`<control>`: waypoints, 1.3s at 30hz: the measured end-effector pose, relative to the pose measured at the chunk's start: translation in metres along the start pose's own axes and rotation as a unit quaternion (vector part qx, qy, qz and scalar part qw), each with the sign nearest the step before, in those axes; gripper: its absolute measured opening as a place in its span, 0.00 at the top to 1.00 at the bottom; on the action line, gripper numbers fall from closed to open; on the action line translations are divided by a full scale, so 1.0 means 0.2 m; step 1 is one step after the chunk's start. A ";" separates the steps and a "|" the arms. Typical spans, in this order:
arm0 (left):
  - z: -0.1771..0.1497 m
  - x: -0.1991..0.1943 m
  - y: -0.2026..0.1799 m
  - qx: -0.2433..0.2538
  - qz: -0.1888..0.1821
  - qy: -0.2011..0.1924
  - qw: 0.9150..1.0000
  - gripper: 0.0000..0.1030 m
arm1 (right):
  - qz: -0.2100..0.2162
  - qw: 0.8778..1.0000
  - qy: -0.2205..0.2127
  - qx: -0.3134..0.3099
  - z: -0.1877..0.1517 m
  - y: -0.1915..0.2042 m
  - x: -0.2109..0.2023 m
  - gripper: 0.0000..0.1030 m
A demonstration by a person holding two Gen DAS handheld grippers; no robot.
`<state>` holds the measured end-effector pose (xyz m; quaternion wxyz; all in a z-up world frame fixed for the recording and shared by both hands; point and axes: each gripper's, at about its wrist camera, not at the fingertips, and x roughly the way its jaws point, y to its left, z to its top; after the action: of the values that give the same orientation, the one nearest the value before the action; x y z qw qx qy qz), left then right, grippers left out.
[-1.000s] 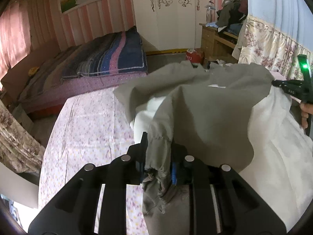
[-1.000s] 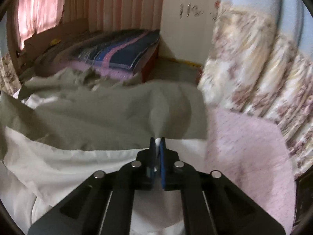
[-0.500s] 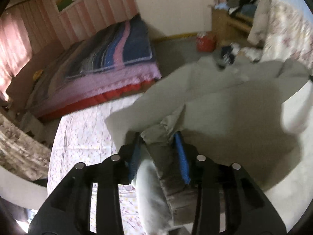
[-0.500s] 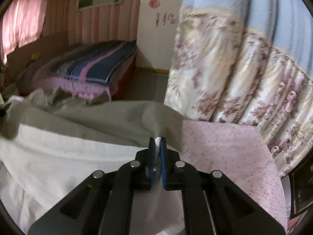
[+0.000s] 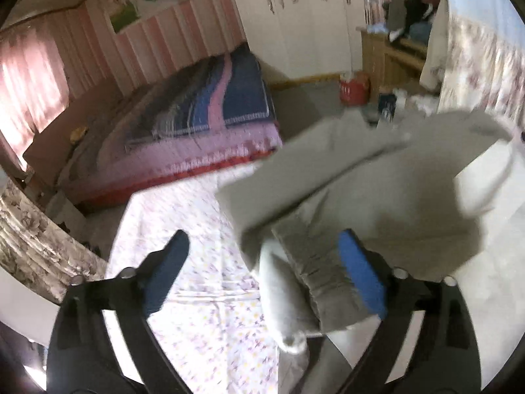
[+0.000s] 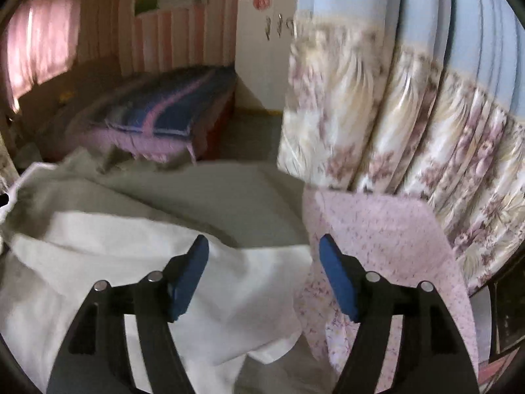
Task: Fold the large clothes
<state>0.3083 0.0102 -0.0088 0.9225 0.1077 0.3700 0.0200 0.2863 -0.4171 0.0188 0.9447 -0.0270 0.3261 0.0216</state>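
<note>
Our left gripper point(image 5: 262, 256) has its fingers spread, the garment point(image 5: 361, 177) lying on the bed point(image 5: 183, 262) against the right finger. Our right gripper point(image 6: 264, 262) is spread too, the garment's edge between its fingers, running leftward.

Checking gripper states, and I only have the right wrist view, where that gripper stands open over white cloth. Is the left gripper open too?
Observer: Yes, the left gripper is open, jaws wide apart.
Operator: Any cloth between them?
Observer: A gathered cuff of the grey garment lies close beside the right-hand blue pad; I cannot tell whether they touch. The other pad is over the floral sheet.
</note>
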 end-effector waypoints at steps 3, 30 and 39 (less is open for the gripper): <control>0.08 -0.14 0.04 -0.042 -0.026 -0.028 0.998 0.04 | 0.039 0.999 -0.007 0.008 0.05 0.10 -0.04 0.29; -0.11 0.31 -0.39 -0.022 -0.043 0.042 0.998 0.11 | -0.012 0.996 0.076 0.044 -0.24 -0.09 0.24 0.12; -0.36 -0.23 -0.21 -0.043 -0.049 -0.011 0.998 0.03 | 0.037 0.997 0.065 0.024 -0.50 -0.19 -0.29 0.11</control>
<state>0.2235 -0.0223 -0.0360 0.9304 0.0500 0.3630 -0.0102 0.1813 -0.4622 -0.0229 0.9203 0.0067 0.3883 0.0472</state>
